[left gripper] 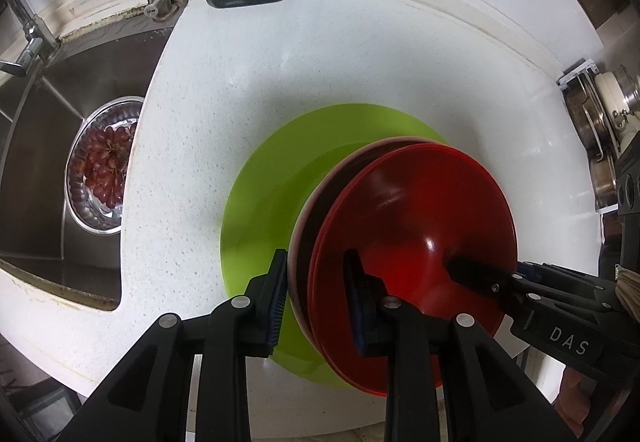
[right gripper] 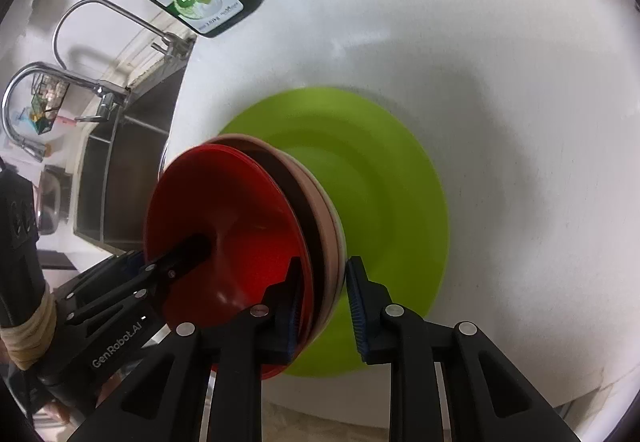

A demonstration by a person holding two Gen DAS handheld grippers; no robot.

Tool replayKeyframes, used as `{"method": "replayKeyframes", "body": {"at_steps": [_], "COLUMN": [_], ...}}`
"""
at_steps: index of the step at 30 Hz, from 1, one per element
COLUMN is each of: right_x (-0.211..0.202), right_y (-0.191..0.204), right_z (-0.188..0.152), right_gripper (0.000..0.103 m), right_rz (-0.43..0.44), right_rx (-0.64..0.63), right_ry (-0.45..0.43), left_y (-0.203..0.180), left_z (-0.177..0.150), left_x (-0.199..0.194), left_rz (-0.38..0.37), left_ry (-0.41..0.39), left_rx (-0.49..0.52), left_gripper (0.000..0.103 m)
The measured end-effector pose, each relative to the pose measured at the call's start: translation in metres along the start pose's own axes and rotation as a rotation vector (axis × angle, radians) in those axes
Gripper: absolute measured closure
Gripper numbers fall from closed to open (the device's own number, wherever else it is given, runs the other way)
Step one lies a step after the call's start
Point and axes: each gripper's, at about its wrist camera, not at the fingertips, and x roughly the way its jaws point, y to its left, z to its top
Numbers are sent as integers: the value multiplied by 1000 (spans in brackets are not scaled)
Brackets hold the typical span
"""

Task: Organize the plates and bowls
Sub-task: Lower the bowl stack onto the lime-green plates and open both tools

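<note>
Lower centre, left view: left gripper (left gripper: 316,296) straddles rim of nested glossy red bowl (left gripper: 416,242) and pinkish bowl (left gripper: 297,238), pads not visibly clamped. Right gripper (right gripper: 322,306) straddles opposite rim likewise, gap at outer pad. Two-sided hold likely for balance. Stack over lime-green round plate (left gripper: 264,210), white speckled counter (left gripper: 224,90).

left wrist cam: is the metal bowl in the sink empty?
No: the metal bowl sitting in the sink holds a bunch of red grapes.
</note>
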Motion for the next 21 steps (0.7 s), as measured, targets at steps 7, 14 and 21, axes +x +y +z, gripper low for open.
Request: {"method": "replayKeyframes", "body": {"at_steps": [7, 14, 21], "right_x": [-3, -23, -56], "right_y": [3, 5, 5], "right_z": [-1, -13, -38], "right_gripper": [60, 54, 41], "right_rz": [-4, -72, -127], "right_rx": [-27, -42, -47], "right_ry": [-51, -159, -317], "left_y": [1, 0, -8], "left_z": [0, -6, -23], "left_x": [-6, -25, -56], "left_rz": [12, 63, 135], "left_ry": [-47, -137, -289], "left_rx": [13, 47, 115], "left_gripper": [66, 51, 37]}}
